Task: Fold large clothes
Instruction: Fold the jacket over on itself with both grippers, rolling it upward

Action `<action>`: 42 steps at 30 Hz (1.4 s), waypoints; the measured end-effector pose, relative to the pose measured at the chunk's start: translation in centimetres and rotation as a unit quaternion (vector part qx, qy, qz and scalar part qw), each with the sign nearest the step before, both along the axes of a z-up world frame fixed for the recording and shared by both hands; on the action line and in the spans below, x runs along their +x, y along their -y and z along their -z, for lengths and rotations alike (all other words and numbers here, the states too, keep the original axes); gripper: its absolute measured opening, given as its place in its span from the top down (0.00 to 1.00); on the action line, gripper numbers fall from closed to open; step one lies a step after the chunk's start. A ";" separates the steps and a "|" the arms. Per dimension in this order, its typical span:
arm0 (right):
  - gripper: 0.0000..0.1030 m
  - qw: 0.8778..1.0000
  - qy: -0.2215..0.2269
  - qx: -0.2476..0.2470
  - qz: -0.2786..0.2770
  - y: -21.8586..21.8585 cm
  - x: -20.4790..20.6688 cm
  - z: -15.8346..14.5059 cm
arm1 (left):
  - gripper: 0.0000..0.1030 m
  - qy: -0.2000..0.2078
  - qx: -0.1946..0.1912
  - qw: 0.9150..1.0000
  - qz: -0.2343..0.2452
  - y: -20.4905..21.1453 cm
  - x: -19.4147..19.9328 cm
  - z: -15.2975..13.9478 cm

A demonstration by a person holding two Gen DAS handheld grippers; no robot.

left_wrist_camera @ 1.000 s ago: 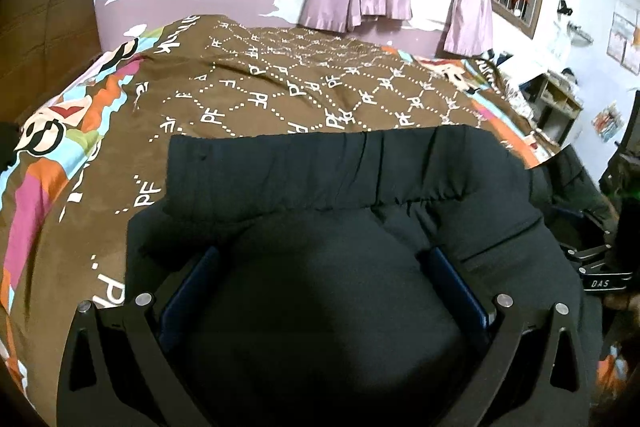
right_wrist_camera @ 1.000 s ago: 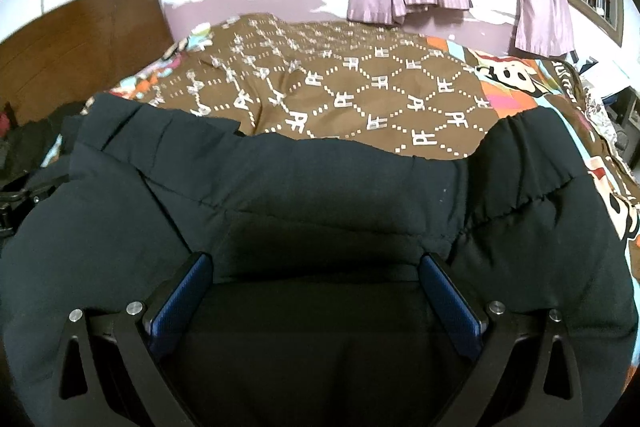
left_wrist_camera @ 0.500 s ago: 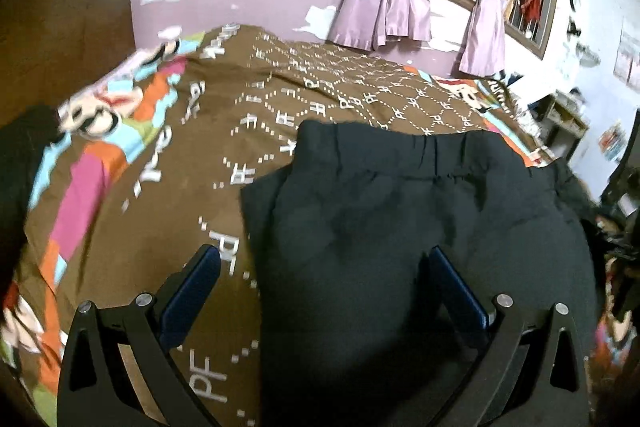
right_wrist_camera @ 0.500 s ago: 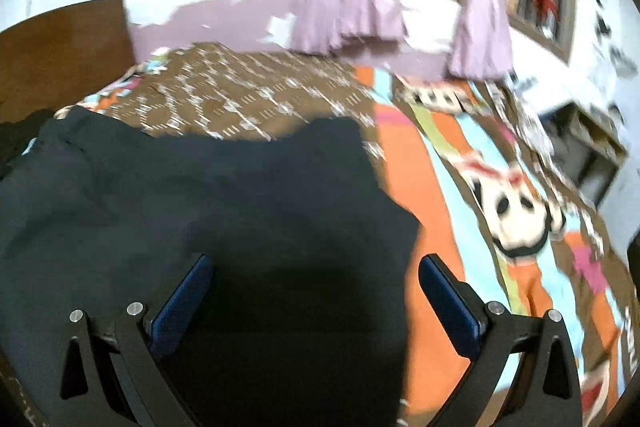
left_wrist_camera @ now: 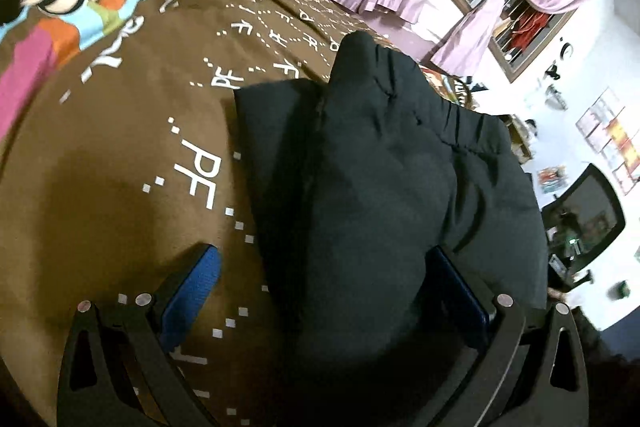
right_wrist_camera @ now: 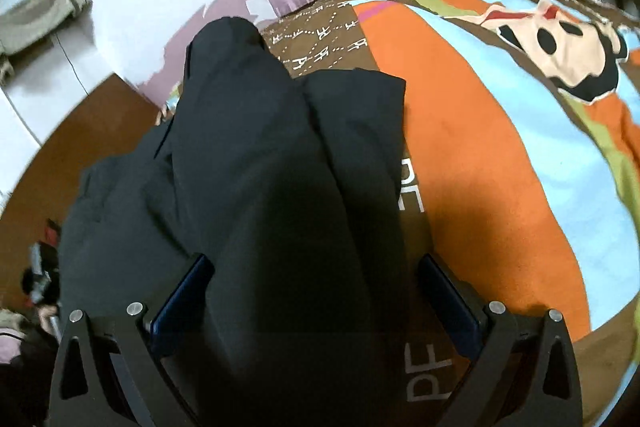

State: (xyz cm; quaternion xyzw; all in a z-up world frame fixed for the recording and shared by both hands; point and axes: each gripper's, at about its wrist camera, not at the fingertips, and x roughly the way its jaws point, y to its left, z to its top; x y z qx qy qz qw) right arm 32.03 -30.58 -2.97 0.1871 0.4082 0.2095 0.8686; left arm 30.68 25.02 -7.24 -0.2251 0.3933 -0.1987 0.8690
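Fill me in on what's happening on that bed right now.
A person with a handheld gripper in each hand is folding a large black fabric garment on a bed covered by a brown cartoon-print blanket. The left gripper and the right gripper both have their blue-padded fingers spread wide, with the black cloth bunched up between them. Whether either one actually grips the cloth cannot be told.

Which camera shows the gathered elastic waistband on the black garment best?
The left wrist view: the puckered waistband runs along the far edge of the black garment on the bedspread. The right wrist view shows only smooth dark folds, with no gathering visible.
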 end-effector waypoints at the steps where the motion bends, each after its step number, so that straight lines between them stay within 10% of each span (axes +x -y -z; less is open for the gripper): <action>1: 0.00 1.000 0.003 0.000 -0.001 0.0 -0.1 0.0 | 0.01 -0.003 -0.005 1.000 0.005 -0.1 0.1 0.1; 12: 0.01 0.999 -0.021 0.026 -0.004 -1.3 -1.1 -0.4 | 0.05 -0.038 -0.051 0.998 0.021 -0.4 0.2 -0.8; 24: 0.85 0.998 0.026 0.057 0.013 -1.9 -3.9 -4.5 | 0.80 -0.001 -0.008 0.999 -0.033 2.5 -3.2 -6.0; 35: 0.88 0.985 0.170 0.014 -0.004 -2.1 -5.1 -16.5 | 0.85 0.130 0.045 0.991 -0.006 11.4 -3.9 -14.7; 42: 0.88 0.980 0.190 -0.020 0.044 -0.4 -2.5 -17.9 | 0.85 0.139 0.033 0.990 -0.014 14.2 1.6 -14.6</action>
